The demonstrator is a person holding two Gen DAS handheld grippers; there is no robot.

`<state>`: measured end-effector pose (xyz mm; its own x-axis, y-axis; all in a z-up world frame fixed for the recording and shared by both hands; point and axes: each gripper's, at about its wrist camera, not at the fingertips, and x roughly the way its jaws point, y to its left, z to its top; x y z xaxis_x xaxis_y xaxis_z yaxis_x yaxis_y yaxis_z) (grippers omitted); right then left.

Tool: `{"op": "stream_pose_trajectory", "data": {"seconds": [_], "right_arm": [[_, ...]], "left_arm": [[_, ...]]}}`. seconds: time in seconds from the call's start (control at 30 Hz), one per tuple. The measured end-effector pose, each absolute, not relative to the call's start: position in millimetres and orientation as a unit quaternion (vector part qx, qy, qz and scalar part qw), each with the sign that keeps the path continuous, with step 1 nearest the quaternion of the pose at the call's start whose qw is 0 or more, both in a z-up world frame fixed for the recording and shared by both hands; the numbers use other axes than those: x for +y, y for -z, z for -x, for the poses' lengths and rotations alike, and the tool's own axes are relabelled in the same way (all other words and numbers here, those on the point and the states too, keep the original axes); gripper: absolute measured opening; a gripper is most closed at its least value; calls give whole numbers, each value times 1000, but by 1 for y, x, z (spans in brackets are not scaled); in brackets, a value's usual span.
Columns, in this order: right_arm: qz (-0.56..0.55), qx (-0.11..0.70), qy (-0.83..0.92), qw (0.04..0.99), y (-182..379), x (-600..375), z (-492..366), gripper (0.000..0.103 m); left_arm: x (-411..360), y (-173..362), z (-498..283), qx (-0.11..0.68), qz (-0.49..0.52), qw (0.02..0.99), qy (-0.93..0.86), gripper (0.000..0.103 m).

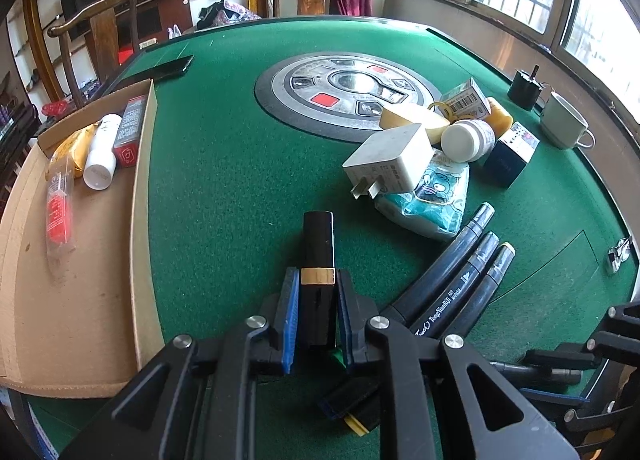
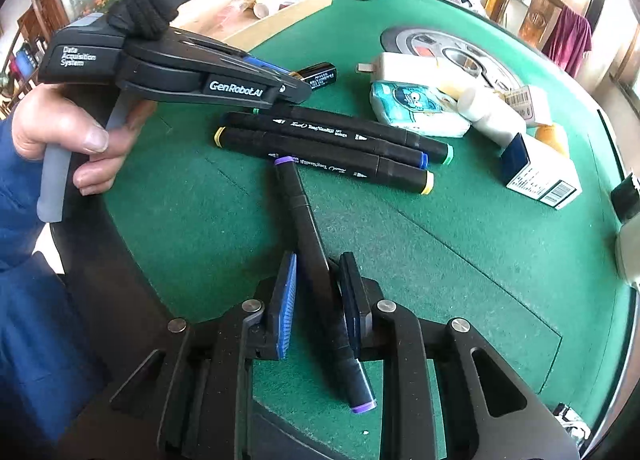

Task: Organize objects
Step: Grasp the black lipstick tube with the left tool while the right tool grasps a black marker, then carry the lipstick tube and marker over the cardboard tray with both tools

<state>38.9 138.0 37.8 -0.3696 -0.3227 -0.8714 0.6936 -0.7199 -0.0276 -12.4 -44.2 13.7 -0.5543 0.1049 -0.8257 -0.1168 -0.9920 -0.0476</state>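
Left gripper [image 1: 316,292] jaws clamp black lipstick tube [image 1: 318,260]; right gripper [image 2: 316,288] jaws grip purple-capped marker [image 2: 316,256] over green surface [image 2: 460,260].

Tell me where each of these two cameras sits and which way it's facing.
Left wrist: on the left gripper, looking down across the green table toward the cardboard box; its fingers clamp a black tube.
Right wrist: on the right gripper, clamping a purple-capped marker; a hand shows.
Shared: three markers, charger.
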Motion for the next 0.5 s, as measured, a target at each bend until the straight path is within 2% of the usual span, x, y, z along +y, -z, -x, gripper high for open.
{"op": "stream_pose_trajectory", "data": {"seconds": [0.1,0.5], "right_arm": [[-463,186,808,313,-38,136,-46,14],[-448,90,836,303,-58,139,-46,14]], "left_arm": [[-53,-15,12,-31,469,83,-879,16],[-61,-33,1,-76,448,113,-884,16]]}}
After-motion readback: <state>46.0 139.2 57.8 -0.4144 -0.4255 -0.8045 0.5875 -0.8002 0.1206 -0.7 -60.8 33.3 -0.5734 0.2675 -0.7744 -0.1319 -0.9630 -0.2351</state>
